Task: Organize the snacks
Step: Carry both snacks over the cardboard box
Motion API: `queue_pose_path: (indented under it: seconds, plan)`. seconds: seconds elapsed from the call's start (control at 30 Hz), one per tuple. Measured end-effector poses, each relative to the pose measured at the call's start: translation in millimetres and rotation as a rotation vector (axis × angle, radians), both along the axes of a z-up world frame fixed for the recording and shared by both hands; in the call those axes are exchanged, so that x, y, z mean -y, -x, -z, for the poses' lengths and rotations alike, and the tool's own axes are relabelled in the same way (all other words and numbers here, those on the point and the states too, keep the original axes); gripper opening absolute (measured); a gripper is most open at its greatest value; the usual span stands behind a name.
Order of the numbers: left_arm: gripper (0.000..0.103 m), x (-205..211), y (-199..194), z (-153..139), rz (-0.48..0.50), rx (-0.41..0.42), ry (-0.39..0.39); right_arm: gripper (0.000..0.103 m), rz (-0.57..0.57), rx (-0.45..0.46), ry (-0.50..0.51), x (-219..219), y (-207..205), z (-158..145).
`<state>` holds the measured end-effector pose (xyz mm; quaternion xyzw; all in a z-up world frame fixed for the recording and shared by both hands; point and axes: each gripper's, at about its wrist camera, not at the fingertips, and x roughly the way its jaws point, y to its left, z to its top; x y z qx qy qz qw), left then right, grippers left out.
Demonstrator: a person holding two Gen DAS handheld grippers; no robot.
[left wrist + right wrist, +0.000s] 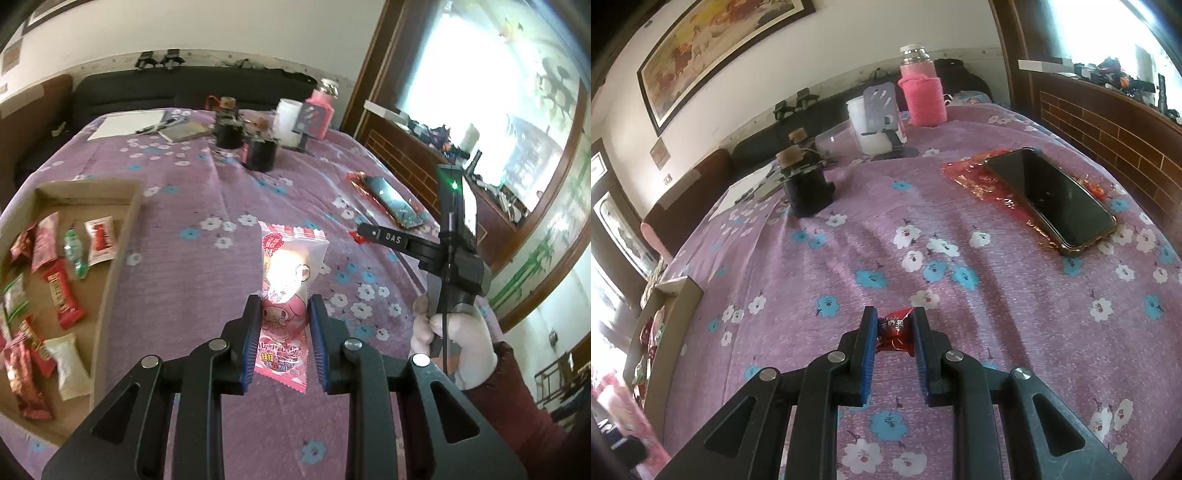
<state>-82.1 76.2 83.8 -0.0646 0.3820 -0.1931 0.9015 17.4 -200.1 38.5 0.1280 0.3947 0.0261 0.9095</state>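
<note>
Pink snack packet (283, 295) in left view only, red candy (894, 328) in right.

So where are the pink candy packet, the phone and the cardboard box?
Pink candy packet (284, 295), left wrist view, its middle.
Phone (1052, 199), right wrist view, its dark screen.
Cardboard box (118, 236), left wrist view, its near wall.

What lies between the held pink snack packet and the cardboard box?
Only bare flowered cloth lies between pink snack packet and cardboard box, seen from the left wrist.
</note>
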Motion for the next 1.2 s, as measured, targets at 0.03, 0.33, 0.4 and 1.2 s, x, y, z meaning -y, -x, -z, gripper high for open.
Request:
queue_pose_path:
  seconds: [0.03,0.33,0.4,1.2]
  plan:
    - [0.023,-4,2,-1,-0.01,0.002,0.004,0.02,0.003,0.0,-0.002,1,0,0]
    - [0.023,-44,22,-6,-0.094,0.009,0.057,0.02,0.038,-0.016,-0.034,11,0,4]
    - [0.023,-51,25,-7,-0.107,0.015,0.065,0.021,0.046,-0.021,-0.048,15,0,5]
    - [0.023,-144,41,8,-0.269,0.019,0.15,0.02,-0.227,0.056,-0.005,-92,54,-44]
